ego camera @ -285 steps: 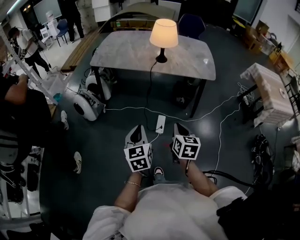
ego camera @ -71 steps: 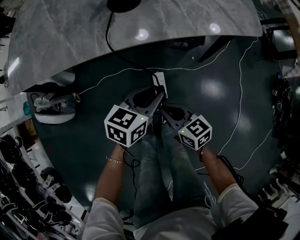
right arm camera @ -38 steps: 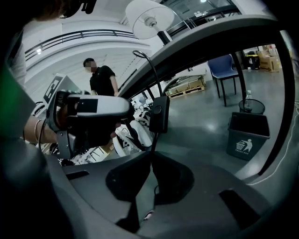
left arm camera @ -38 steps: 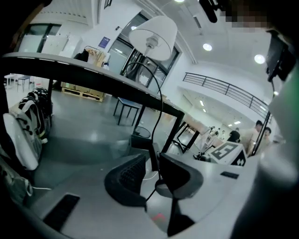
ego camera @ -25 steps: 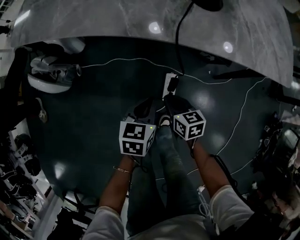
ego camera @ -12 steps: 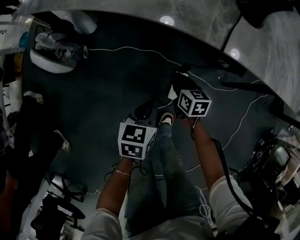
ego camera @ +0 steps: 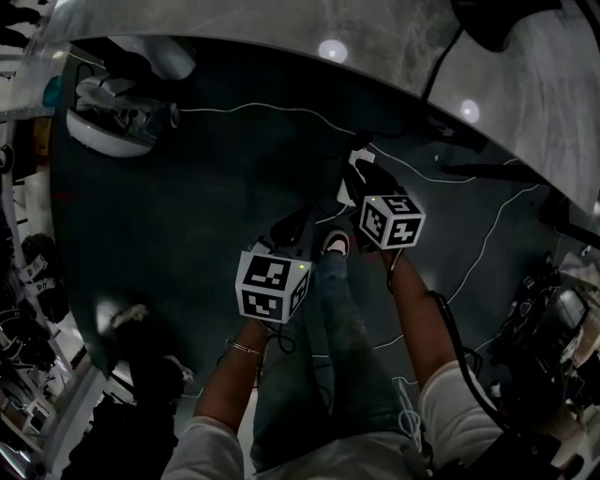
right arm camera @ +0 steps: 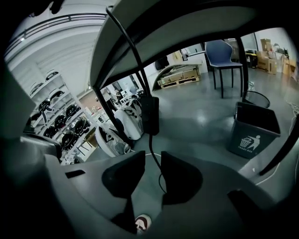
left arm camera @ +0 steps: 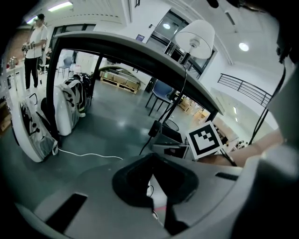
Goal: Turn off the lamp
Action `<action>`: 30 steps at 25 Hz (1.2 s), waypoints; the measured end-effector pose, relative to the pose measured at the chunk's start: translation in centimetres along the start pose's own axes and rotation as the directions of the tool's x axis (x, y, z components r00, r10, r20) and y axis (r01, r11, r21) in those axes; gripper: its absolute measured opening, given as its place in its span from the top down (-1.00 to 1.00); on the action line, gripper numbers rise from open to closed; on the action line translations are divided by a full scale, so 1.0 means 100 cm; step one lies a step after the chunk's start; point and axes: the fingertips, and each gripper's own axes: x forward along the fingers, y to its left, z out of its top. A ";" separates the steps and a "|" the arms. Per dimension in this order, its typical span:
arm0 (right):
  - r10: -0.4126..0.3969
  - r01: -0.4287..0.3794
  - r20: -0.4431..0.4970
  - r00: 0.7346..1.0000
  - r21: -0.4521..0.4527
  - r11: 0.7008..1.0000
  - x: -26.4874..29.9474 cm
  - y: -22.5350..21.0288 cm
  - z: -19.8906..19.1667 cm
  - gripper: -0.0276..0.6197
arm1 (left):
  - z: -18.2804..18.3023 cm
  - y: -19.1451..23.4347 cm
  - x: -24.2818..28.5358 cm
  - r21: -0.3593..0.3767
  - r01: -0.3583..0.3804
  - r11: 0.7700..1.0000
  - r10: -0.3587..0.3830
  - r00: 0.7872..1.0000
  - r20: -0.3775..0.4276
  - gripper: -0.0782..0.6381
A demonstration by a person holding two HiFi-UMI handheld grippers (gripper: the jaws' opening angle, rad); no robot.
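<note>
White-shaded lamp (left arm camera: 196, 39) upright on table (left arm camera: 117, 43), black cord (right arm camera: 130, 46) hanging down, switch box (right arm camera: 150, 114) dangling on it

Tally: 2 grippers (left gripper (left arm camera: 150, 170), right gripper (right arm camera: 150, 163)), 1 lamp (left arm camera: 196, 39), 1 table (left arm camera: 140, 51), 1 bin (right arm camera: 254, 128), 1 blue chair (right arm camera: 224, 49), probably 1 cord switch (right arm camera: 150, 114).

The grey marbled table (ego camera: 394, 28) carries the dark lamp base (ego camera: 487, 23). Beneath it, the dark glossy floor (ego camera: 206, 206) bears a thin white cable (ego camera: 253, 106) and a grey waste bin (right arm camera: 254, 130).
</note>
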 end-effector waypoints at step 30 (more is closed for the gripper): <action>-0.126 0.110 0.464 0.877 0.062 0.992 -0.371 0.151 0.227 0.85 | 0.218 -0.178 -0.232 0.124 -0.132 0.983 0.067 0.901 0.428 0.76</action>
